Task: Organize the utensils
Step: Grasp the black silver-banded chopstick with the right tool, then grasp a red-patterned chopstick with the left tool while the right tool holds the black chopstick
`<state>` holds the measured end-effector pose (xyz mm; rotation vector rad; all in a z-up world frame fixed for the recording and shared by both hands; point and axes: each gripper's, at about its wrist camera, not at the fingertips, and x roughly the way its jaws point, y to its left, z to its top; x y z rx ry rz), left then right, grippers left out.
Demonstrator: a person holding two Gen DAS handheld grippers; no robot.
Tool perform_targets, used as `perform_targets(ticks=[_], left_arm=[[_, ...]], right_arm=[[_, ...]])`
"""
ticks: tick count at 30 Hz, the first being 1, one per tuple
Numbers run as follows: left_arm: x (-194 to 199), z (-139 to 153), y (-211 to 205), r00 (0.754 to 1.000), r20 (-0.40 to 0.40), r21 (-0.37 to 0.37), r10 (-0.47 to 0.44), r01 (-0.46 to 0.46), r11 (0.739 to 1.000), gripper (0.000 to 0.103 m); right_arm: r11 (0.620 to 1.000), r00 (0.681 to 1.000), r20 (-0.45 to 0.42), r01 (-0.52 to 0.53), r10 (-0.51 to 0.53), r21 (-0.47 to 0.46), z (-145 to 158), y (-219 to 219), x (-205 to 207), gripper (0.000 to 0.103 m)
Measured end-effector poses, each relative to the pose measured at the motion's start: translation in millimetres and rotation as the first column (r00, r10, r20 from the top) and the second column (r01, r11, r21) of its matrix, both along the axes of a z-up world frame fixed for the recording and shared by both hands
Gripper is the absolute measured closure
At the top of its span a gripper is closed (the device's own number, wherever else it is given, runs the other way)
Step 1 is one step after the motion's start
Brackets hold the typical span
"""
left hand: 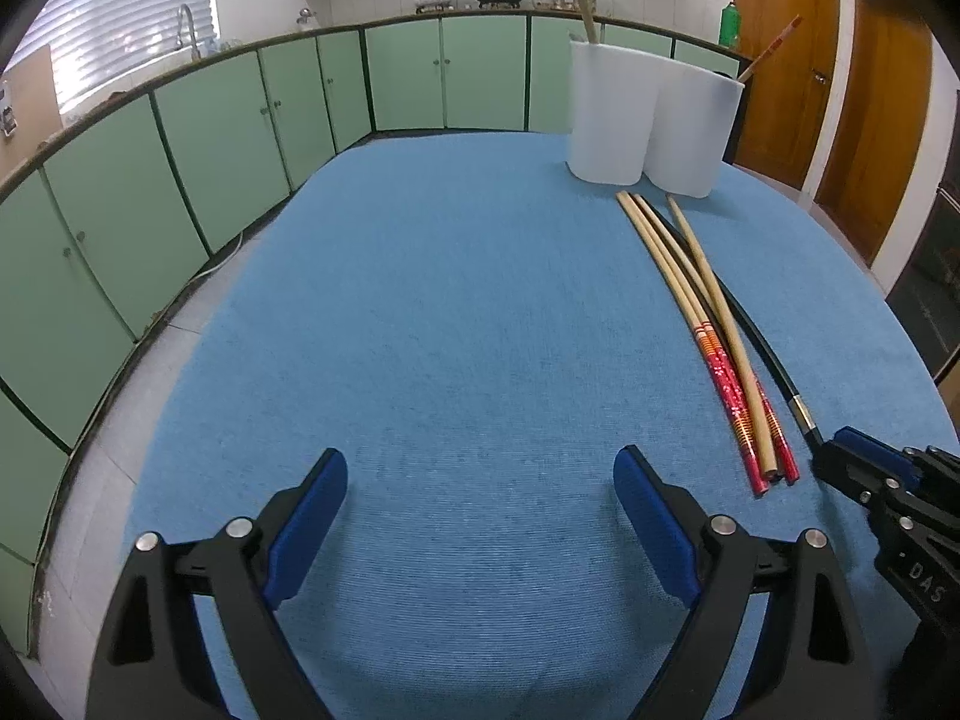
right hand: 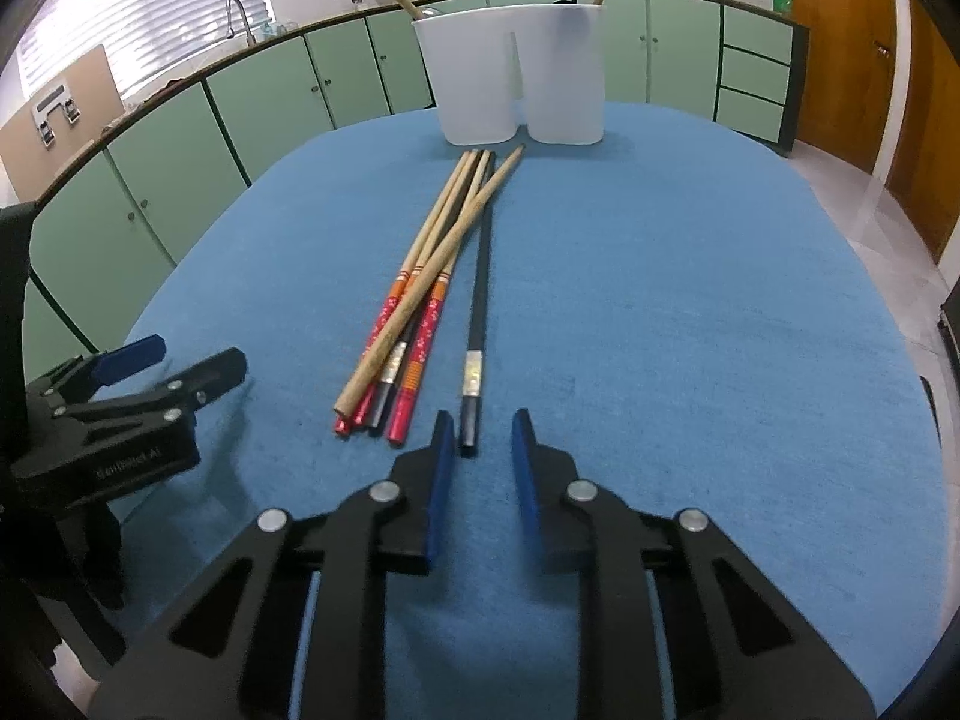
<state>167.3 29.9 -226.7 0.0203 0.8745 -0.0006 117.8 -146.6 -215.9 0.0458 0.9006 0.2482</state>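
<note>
A bundle of chopsticks [right hand: 420, 300], plain bamboo and red-patterned, lies on the blue cloth [right hand: 660, 300] in front of a white two-part utensil holder [right hand: 516, 78]. A black chopstick [right hand: 478, 312] lies apart on the bundle's right. My right gripper [right hand: 480, 438] is open, its fingertips on either side of the black chopstick's near end. My left gripper [left hand: 480, 474] is open wide and empty over bare cloth, left of the chopsticks [left hand: 708, 336]. The holder [left hand: 648, 114] has one bamboo stick in the left part and one red-tipped chopstick in the right.
Green kitchen cabinets [left hand: 240, 138] curve behind the table with a sink tap and pots on the counter. Wooden doors [left hand: 840, 90] stand at the right. The left gripper shows in the right wrist view [right hand: 144, 378] at the table's left.
</note>
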Motion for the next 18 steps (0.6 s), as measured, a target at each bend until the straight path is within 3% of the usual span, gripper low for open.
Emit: perform_targets(ticks=[2,18], left_arm=[[0,0,-3,1.000,-0.002,-0.006,-0.004,0.004,1.000,0.014],[15,-4,-48,0.996,-0.033,-0.038,-0.086,0.085,0.996,0.014]], right_arm=[[1.000,1.000,-0.007,-0.001,0.001,0.006,0,0,3,0.097],[0.989,0.989,0.008,0.145,-0.144,-0.009,1,-55,-6,0.096]])
